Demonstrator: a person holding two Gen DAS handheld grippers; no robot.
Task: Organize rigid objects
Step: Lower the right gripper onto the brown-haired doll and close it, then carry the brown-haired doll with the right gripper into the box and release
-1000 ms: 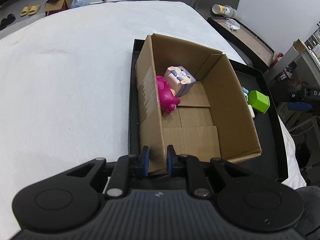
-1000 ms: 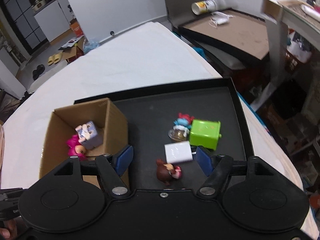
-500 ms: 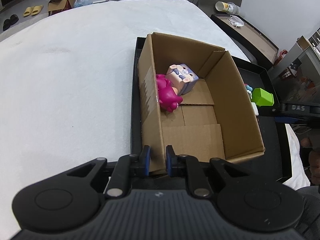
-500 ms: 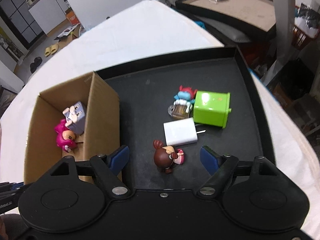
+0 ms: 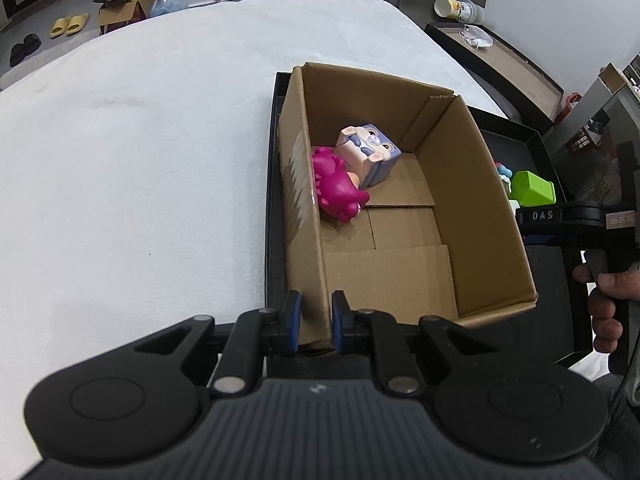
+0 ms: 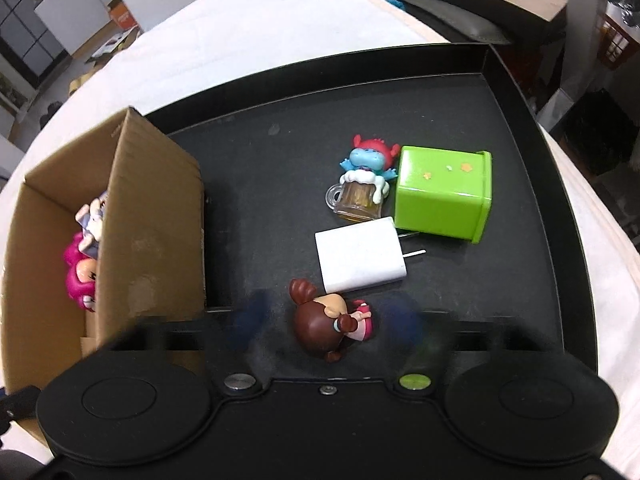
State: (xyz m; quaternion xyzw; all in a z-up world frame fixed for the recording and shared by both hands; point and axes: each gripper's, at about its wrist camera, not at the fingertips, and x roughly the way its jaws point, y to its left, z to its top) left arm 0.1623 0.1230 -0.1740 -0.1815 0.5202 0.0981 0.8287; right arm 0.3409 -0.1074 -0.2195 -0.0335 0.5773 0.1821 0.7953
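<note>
Left claw (image 5: 314, 322) clamped on cardboard box (image 5: 400, 200) wall. Right claw (image 6: 330, 320) closing around doll (image 6: 330, 324) beside box; hard, light, smooth; grip head sides.

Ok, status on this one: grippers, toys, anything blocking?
Left hand-held gripper shut on cardboard box wall. Right hand-held gripper closing around brown-haired figurine, blurred. White charger touches figurine's far side.
</note>
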